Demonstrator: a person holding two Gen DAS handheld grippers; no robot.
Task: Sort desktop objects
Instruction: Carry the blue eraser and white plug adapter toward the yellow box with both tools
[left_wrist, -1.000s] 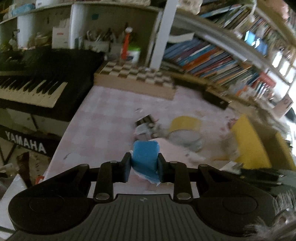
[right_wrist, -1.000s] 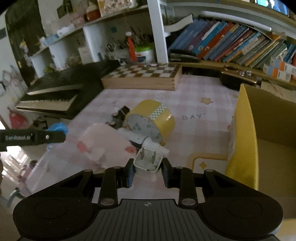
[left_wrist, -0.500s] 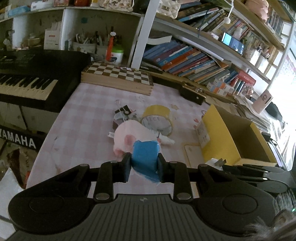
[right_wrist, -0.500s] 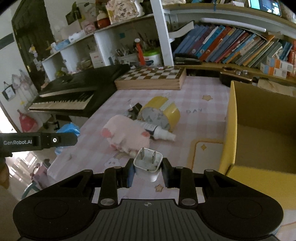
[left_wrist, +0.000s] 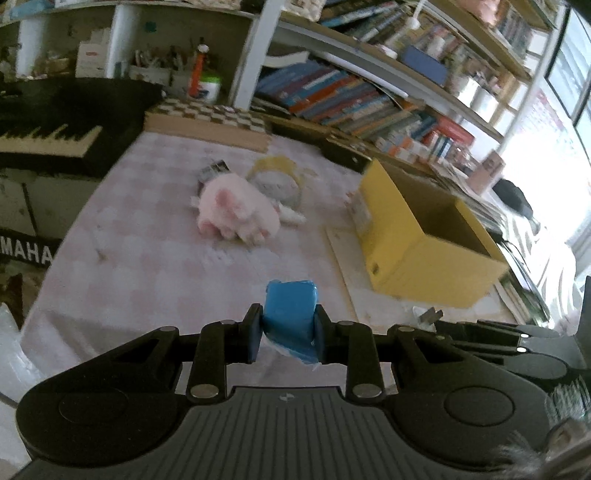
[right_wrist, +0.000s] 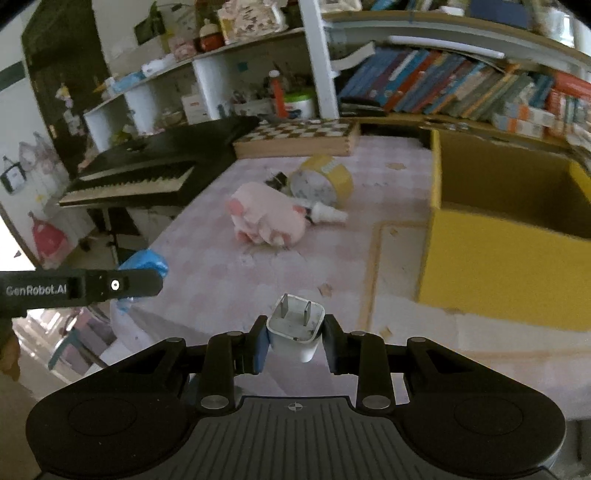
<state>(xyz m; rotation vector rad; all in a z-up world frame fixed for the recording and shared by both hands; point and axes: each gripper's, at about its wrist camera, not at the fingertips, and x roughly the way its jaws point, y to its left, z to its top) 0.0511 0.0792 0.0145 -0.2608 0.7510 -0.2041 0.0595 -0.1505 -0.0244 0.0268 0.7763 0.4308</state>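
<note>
Left wrist view shows the left gripper (left_wrist: 288, 334) pinching a blue packet (left_wrist: 291, 315) between its jaws, held in the air above the near edge of the pink checked table (left_wrist: 155, 266). Right wrist view shows the right gripper (right_wrist: 295, 345) clamped on a white plug adapter (right_wrist: 295, 328), prongs pointing up and forward, also lifted above the table. Farther back on the cloth lies a pink plush toy (right_wrist: 267, 216), touching a small white bottle (right_wrist: 327, 213) and just beside a yellow round tin (right_wrist: 321, 181) lying on its side. An open yellow box (right_wrist: 506, 236) stands to the right of both grippers, apart from the toy. A chessboard (right_wrist: 299, 138) sits at the table's far edge, with a black keyboard (right_wrist: 147, 173) to its left.
</note>
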